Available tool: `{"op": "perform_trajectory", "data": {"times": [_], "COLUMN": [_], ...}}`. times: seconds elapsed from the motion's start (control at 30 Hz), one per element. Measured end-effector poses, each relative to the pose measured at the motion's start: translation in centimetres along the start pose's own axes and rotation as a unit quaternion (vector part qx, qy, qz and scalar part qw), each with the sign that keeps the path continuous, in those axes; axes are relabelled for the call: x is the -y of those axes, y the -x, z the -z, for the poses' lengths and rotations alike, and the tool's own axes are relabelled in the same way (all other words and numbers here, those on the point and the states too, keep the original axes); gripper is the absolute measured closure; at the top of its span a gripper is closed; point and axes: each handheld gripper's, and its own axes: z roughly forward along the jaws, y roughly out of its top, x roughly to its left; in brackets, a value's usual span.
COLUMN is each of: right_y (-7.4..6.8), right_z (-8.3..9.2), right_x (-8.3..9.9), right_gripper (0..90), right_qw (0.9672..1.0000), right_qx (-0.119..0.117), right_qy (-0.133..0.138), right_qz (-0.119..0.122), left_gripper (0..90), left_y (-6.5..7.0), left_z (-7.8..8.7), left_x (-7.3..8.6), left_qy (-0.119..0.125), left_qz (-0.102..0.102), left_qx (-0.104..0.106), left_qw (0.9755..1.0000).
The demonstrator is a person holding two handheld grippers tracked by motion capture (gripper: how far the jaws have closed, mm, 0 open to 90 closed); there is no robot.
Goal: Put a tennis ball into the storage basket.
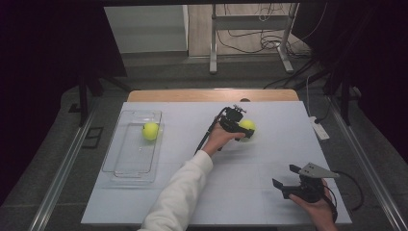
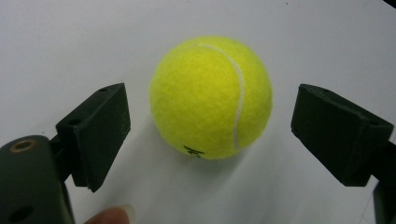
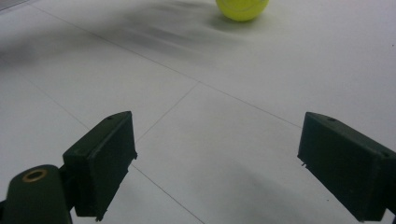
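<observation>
I am reaching across the white tabletop with my left gripper, and its jaws are standing wide on either side of a yellow tennis ball. In the left gripper view the tennis ball is sitting on the tabletop squarely between the two black jaws, with a clear gap showing on each side, so the pads are not pressing on it. The ball's white seam is curving down its right half, and a small dark print is showing low on its front. This ball is lying right of the tabletop's middle, toward the far edge.

I am holding my right gripper low over the near right corner of the tabletop, well apart from the ball. Its jaws are also standing wide, with nothing between them. In the right gripper view they are pointing across bare white surface crossed by thin lines, and the tennis ball is showing far off at the top edge.

A second tennis ball is lying in the far end of a clear plastic tray, which is sitting on the left side of the tabletop.
</observation>
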Motion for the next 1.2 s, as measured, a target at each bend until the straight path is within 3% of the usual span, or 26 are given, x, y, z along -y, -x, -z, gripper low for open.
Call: {"op": "perform_trajectory", "data": {"times": [0.6,0.77,1.2], "right_y": [0.1,0.2,0.2], "right_z": [0.1,0.2,0.2], "right_x": [0.0,0.1,0.1], "right_gripper": [11.3,11.3,11.4], "right_qw": [1.0,1.0,1.0], "right_qx": [0.0,0.0,0.002], "right_qy": [0.002,0.002,0.002], "right_qz": [-0.002,-0.001,-0.002], "left_gripper": [14.3,25.6,27.5], "left_y": [-0.1,0.0,0.1], "left_z": [-1.5,-1.6,-1.3], "left_x": [-0.2,-0.2,-0.2], "left_qy": [-0.003,-0.001,-0.006], "left_qz": [0.01,0.014,-0.001], "left_qx": [-0.001,-0.002,-0.013], "left_qw": [0.9999,0.9999,0.9999]}}
